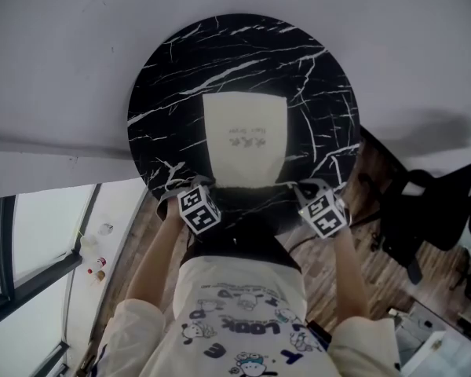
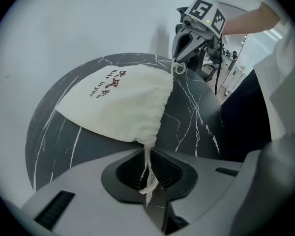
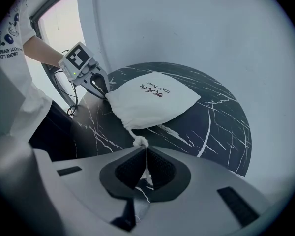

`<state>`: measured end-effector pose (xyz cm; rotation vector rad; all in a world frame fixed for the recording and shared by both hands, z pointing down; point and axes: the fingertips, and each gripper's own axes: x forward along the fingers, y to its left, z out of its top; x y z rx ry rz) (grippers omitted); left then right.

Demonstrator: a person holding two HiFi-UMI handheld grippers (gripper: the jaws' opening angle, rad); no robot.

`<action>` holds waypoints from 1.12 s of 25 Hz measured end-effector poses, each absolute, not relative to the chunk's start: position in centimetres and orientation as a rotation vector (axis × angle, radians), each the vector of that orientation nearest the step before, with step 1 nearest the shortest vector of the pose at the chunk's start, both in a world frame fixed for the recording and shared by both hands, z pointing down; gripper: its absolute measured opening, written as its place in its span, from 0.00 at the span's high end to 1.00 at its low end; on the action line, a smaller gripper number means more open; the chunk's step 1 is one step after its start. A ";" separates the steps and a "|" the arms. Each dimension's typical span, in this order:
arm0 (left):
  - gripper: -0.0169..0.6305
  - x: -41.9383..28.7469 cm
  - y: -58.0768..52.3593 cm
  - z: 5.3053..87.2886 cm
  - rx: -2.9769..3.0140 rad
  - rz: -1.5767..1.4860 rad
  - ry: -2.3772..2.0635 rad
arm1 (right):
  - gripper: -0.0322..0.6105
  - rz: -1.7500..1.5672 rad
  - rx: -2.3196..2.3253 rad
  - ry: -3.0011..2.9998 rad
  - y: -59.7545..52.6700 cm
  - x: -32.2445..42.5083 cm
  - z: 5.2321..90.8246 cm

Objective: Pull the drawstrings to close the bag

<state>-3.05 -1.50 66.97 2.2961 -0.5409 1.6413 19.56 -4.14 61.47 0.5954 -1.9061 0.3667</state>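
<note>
A cream drawstring bag (image 1: 243, 140) with small print lies flat on the round black marble table (image 1: 243, 45), its mouth towards me. My left gripper (image 2: 148, 181) is shut on the white drawstring (image 2: 147, 161) that comes out of the bag's gathered left corner. My right gripper (image 3: 145, 173) is shut on the other drawstring (image 3: 145, 159), just behind its knot (image 3: 140, 141). In the head view the left gripper (image 1: 190, 187) and the right gripper (image 1: 310, 188) sit at the bag's two near corners, close to the table's front edge.
The table stands against a white wall (image 1: 78, 69). A black office chair (image 1: 436, 203) is on the wooden floor to the right. A window (image 1: 31, 242) and cables are at the left. The person's torso is right behind the table's near edge.
</note>
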 end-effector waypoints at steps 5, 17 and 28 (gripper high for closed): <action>0.90 -3.5 -1.3 66.8 2.302 1.673 -0.541 | 0.92 0.342 0.574 -1.889 -4.1 19.9 61.8; 0.90 -6.0 -2.2 63.5 2.315 1.502 -0.605 | 0.92 0.309 0.525 -1.907 -4.1 20.5 61.6; 0.90 -7.0 -2.6 61.6 2.329 1.355 -0.617 | 0.92 0.317 0.532 -1.921 -4.6 21.5 61.0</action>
